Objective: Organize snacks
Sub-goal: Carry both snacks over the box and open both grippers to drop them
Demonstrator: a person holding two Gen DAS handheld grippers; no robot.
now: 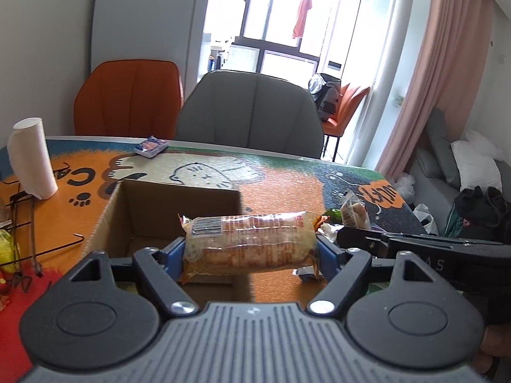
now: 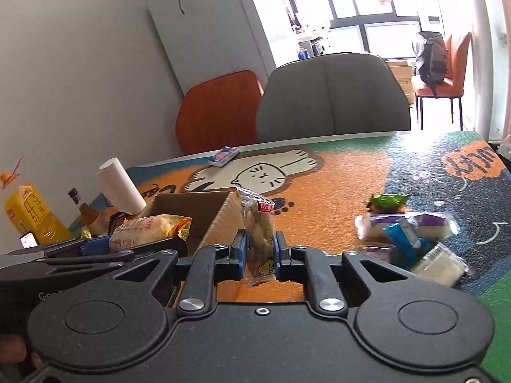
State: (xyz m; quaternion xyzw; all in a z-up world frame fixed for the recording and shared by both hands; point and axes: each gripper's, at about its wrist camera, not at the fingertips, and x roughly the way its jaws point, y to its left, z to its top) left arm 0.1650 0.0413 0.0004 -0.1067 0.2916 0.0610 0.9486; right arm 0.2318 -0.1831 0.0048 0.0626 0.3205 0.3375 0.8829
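Tool one, my left tool (image 1: 250,247), is gripping a long wrapped roll (image 1: 249,239) above the cardboard box (image 1: 179,198); I am lowering it inside before letting go. Right tool (image 2: 258,249) is clamping a small snack packet (image 2: 259,233) just beside the box rim, so I am keeping the two apart.

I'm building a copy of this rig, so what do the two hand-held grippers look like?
Both match. The left hand-held gripper has a dark ribbed body, two round black discs, black angled linkage arms with silver screws, and blue pads on the fingers. The right hand-held gripper is black with the same discs, screws and blue pads. Faint pale lettering marks their sides. No cables or sleeves show.
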